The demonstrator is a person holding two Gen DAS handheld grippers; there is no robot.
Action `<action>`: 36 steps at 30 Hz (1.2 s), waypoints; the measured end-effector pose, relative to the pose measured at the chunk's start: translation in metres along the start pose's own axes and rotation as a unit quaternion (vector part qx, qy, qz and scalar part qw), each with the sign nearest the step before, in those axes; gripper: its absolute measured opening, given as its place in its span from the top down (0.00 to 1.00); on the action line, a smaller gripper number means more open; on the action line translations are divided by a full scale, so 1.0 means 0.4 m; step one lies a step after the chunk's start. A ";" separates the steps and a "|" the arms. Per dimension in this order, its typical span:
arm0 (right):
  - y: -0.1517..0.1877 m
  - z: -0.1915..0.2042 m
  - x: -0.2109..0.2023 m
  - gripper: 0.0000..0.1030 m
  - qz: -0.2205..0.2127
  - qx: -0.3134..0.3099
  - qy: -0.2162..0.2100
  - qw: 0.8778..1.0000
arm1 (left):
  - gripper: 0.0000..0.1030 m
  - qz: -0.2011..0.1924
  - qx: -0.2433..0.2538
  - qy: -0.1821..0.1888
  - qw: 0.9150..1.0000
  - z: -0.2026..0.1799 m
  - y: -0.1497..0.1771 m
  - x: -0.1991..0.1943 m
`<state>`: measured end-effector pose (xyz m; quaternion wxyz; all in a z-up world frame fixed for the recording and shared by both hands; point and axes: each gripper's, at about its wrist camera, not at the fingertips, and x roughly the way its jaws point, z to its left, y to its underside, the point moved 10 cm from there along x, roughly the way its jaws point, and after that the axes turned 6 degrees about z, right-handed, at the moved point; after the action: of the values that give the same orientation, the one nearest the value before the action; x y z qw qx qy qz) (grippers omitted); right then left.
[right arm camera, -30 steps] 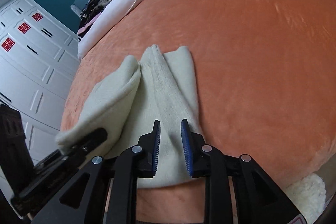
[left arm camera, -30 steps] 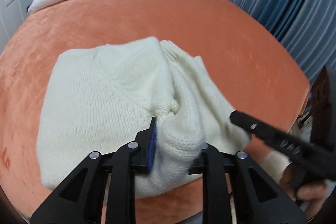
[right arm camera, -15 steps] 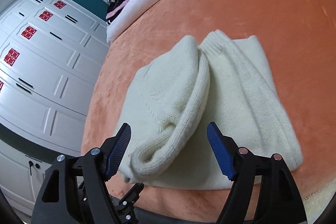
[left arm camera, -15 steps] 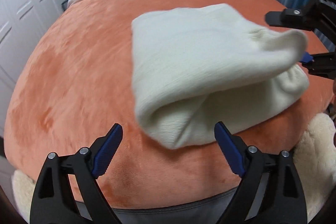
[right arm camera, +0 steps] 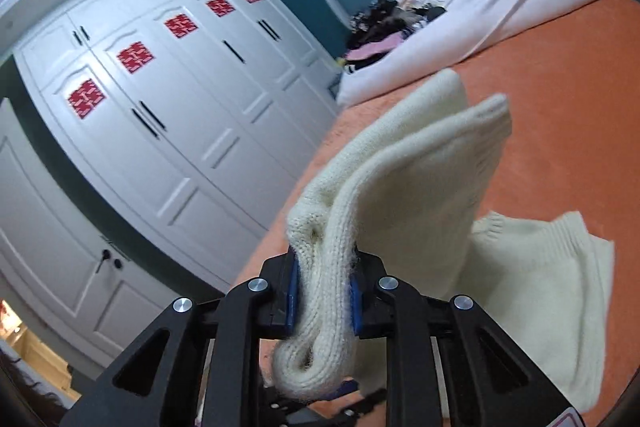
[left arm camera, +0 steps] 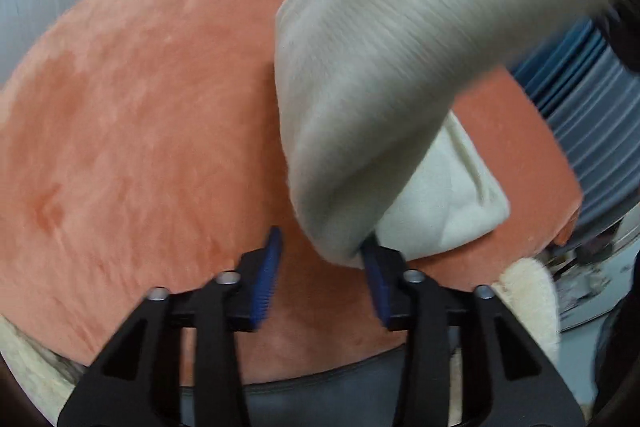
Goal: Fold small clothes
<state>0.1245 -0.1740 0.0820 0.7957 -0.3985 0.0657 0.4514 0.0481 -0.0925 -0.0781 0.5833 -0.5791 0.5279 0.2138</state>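
A cream knit sweater lies partly folded on the orange bed cover. My right gripper is shut on a thick rolled fold of it and holds that fold lifted off the bed. In the left wrist view the lifted sweater hangs blurred across the upper right, with its lower layer on the orange bed cover. My left gripper is open with nothing between its pads; the cloth's lower edge brushes its right finger.
White wardrobe doors stand left of the bed. A white duvet and a dark clothes pile lie at the bed's far end. Blue curtains hang to the right. A fluffy cream rug lies by the near edge.
My right gripper closed on the rolled fold and lifted it. My left gripper moved closer under the raised cloth and its jaws narrowed but stayed open.
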 end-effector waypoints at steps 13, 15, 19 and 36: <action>0.206 0.271 0.527 0.72 0.300 -0.211 0.107 0.924 | 0.27 -0.016 -0.142 -0.033 0.989 0.219 0.115 -0.035; 0.259 0.364 0.552 0.70 0.320 -0.223 0.030 0.920 | 0.26 -0.013 -0.171 -0.035 0.985 0.263 0.125 -0.043; 0.213 0.363 0.461 0.54 0.243 -0.206 -0.003 0.948 | 0.20 -0.026 -0.212 -0.026 0.977 0.327 0.137 -0.056; 0.428 -0.587 -0.085 0.83 0.068 0.197 0.294 0.933 | 0.89 -0.026 -0.378 0.008 0.925 0.586 0.100 -0.017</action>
<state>0.0327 -0.3124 -0.1586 0.7706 -0.3434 0.4112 0.3452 0.0977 0.1306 -0.1437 0.3221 -0.7720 0.3975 0.3772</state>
